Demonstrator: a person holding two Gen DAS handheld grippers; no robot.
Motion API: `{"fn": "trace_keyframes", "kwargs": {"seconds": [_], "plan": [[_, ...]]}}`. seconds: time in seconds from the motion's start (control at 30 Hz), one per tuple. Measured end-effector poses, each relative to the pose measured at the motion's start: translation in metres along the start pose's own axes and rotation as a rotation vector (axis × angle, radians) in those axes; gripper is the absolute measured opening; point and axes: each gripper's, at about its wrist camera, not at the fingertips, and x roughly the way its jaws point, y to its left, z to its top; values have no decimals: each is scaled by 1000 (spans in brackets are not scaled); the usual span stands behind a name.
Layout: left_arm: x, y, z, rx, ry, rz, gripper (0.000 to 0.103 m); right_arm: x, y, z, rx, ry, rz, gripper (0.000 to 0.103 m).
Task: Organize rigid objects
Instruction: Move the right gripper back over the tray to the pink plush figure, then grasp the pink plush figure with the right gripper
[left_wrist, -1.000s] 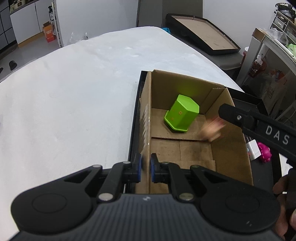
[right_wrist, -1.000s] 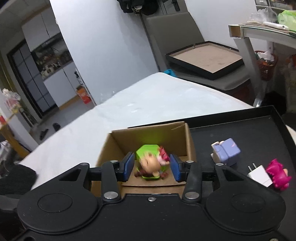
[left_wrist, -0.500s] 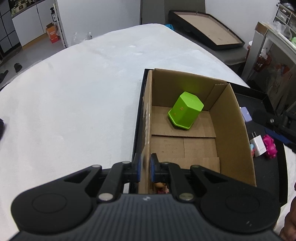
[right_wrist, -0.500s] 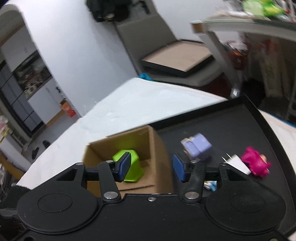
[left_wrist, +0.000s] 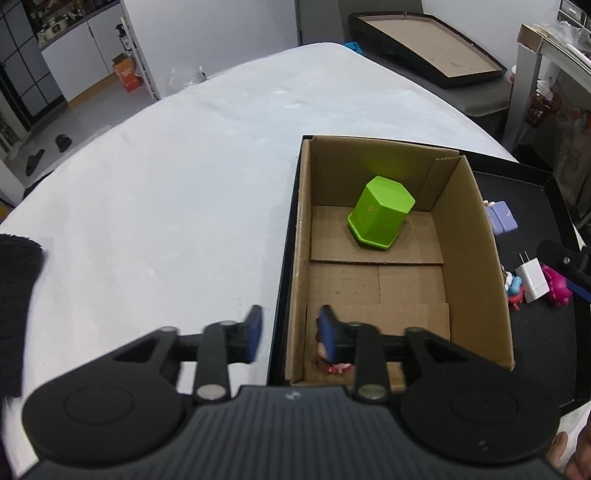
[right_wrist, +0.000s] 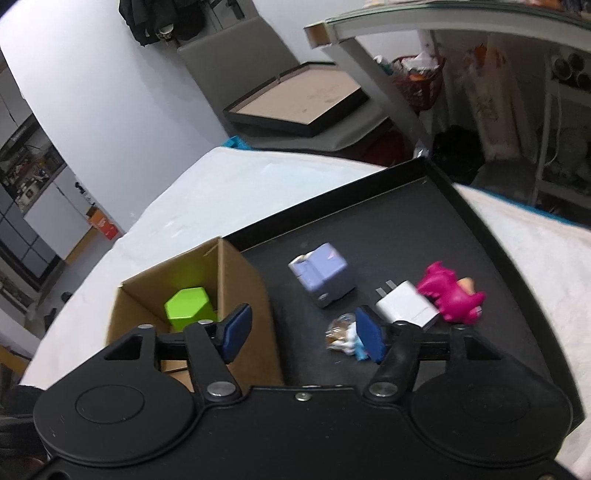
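Note:
A cardboard box (left_wrist: 476, 236) (right_wrist: 251, 295) stands on a black tray (left_wrist: 543, 192) (right_wrist: 406, 229). A green hexagonal cup (left_wrist: 380, 216) (right_wrist: 190, 308) lies in its far end. A small figurine (left_wrist: 332, 363) lies in the near corner, mostly hidden by my finger. My left gripper (left_wrist: 290, 334) is open, straddling the box's left wall without touching it. My right gripper (right_wrist: 301, 330) is open and empty over the tray. On the tray lie a purple toy (right_wrist: 325, 278), a white charger (right_wrist: 404, 306), a magenta toy (right_wrist: 450, 291) and a small blue-white figurine (right_wrist: 347, 338).
The tray sits on a white table (left_wrist: 166, 192). Another framed tray (right_wrist: 299, 99) leans on a chair behind the table. A glass desk (right_wrist: 443, 22) stands at the right. A dark cloth (left_wrist: 14, 295) lies at the table's left edge.
My right gripper dropped the small figurine into the box, opened and swung right over the tray. My left gripper let go of the box wall and opened.

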Motion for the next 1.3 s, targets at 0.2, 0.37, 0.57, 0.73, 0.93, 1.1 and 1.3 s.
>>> {"fn": "trace_keyframes", "kwargs": {"seconds": [0.2,0.37,0.57,0.73,0.93,1.1,1.3], "plan": [[-6,-13,2,9,-8,40,55,4,-21,1,8,-15,-78,70],[-10,-22,5,19,-25,66,57,13,-40,4,28,-18,-129,73],[-11,-31,11,39,-25,90,58,25,-61,5,52,-17,-221,72],[-9,-38,14,47,-22,111,58,34,-75,6,54,-12,-275,73],[-9,-43,14,55,-15,119,58,46,-83,6,23,8,-302,73],[-14,-43,15,54,-21,125,58,67,-85,4,-31,52,-336,52],[-17,-39,12,36,-26,123,58,63,-82,0,-45,61,-319,43]]}}
